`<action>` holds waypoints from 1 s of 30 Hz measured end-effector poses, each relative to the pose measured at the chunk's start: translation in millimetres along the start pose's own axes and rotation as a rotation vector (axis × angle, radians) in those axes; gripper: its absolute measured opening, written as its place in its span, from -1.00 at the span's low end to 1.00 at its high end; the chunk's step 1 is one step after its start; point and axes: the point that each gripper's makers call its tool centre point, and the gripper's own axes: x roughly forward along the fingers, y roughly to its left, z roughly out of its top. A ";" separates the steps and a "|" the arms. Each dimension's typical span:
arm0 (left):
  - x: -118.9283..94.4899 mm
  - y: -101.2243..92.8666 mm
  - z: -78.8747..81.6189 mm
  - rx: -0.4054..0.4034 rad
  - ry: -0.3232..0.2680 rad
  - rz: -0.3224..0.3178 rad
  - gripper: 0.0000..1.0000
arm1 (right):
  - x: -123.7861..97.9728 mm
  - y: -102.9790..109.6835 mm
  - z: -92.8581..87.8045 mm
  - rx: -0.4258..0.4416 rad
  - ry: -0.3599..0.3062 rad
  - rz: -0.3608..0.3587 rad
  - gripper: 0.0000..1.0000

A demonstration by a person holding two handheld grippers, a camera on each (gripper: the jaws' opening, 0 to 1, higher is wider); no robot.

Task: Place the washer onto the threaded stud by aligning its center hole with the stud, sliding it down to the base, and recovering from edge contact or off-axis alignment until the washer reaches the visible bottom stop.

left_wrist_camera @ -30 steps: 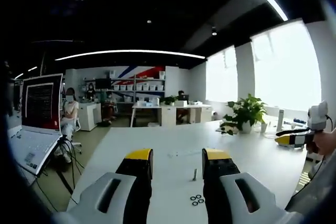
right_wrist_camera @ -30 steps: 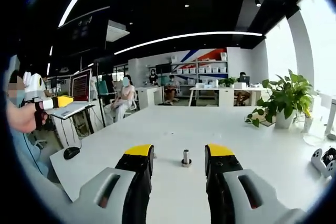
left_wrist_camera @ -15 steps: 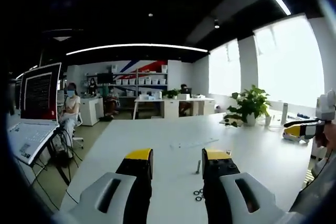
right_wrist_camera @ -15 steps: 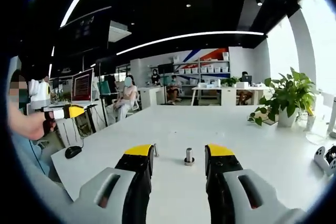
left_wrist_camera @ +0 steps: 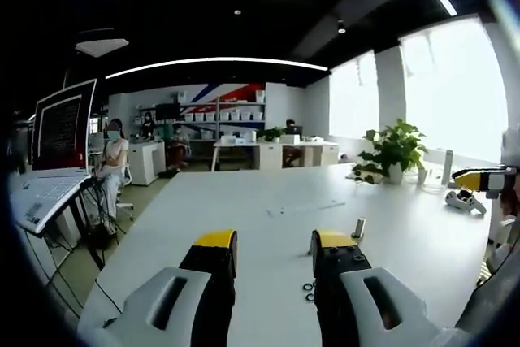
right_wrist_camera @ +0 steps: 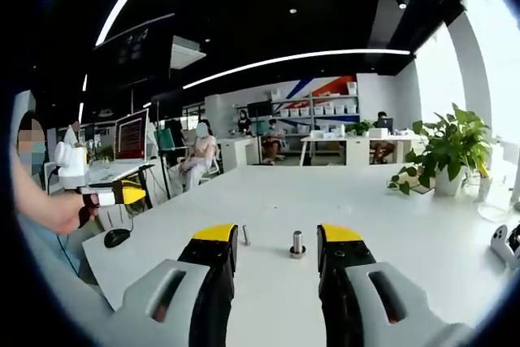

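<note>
On the white table a short metal threaded stud stands upright on its base, ahead of my right gripper and between its jaws, which are open and hold nothing. A thin metal pin stands just left of it. A few small dark washers lie flat on the table beside the right jaw of my left gripper, which is open and holds nothing. A slim upright stud shows right of that jaw. The right gripper and the left gripper each sit in a hand at the edge of the other's view.
An open laptop stands on a side desk at the left. A potted plant and a game controller sit at the table's right side, a mouse near its left edge. People sit at desks far behind.
The left gripper view has swung, so the stud now sits right of its right jaw instead of between the jaws. In the right gripper view the left gripper has dropped lower. Both stay open.
</note>
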 end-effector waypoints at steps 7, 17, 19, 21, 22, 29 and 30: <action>8.1 -1.3 -13.8 -0.002 0.014 0.008 -0.29 | -0.1 0.2 0.4 0.004 -0.007 0.002 -0.18; 15.9 4.8 -43.3 -0.022 0.054 0.043 -0.30 | -1.1 -4.3 2.7 0.013 -0.029 -0.013 -0.18; 18.0 4.2 -47.9 -0.031 0.061 0.047 -0.30 | -1.5 -4.9 5.1 0.017 -0.039 -0.016 -0.18; 21.3 1.5 -54.5 -0.026 0.075 0.043 -0.30 | -1.9 -5.4 5.7 0.019 -0.042 -0.019 -0.18; 22.7 0.2 -57.0 -0.027 0.080 0.038 -0.30 | -2.0 -5.4 6.0 0.022 -0.045 -0.020 -0.18; 39.1 -8.7 -70.7 -0.010 0.114 0.010 -0.31 | -1.8 -6.4 5.1 0.021 -0.045 -0.026 -0.18; 41.5 -10.0 -72.6 -0.006 0.121 0.006 -0.31 | -1.9 -6.8 5.4 0.020 -0.047 -0.027 -0.18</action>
